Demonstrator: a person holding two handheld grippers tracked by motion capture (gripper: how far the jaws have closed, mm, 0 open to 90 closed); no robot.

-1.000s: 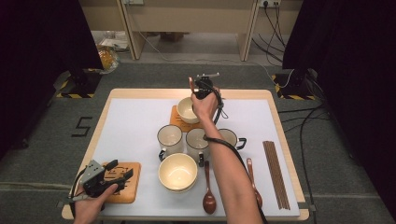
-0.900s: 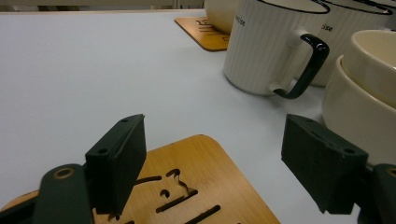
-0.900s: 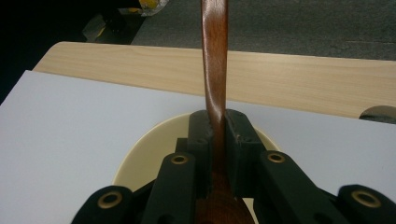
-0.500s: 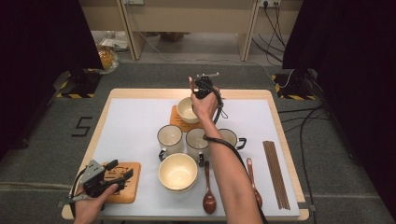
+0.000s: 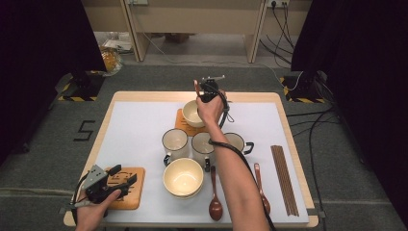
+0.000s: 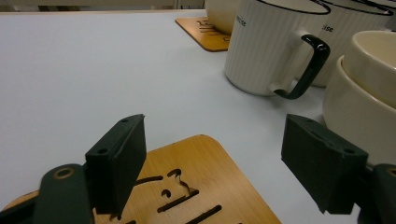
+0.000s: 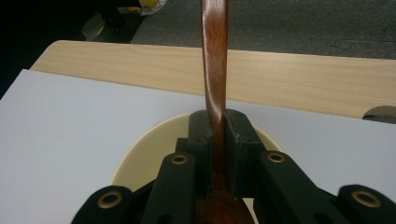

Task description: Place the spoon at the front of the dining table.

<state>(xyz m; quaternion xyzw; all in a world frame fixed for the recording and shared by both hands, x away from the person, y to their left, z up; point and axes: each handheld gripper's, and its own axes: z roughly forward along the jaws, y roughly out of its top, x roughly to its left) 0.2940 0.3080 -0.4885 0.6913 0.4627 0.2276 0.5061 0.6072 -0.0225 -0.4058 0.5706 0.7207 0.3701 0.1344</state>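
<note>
Little has moved — the right gripper (image 7: 217, 135) stays pinching a dark brown wooden spoon (image 7: 214, 60) above the bowl (image 5: 193, 113); left gripper (image 6: 212, 163) spread.

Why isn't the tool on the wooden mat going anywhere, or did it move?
No. The left tool rests over the same wooden mat at the table's near-left corner as before.

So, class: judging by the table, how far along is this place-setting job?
Done: one cream bowl sits on the far wooden coaster. In hand: the right tongs grip a brown wooden spoon above that bowl. Left: the near wooden coaster under the open left tongs is bare; two spoons lie flat.
</note>
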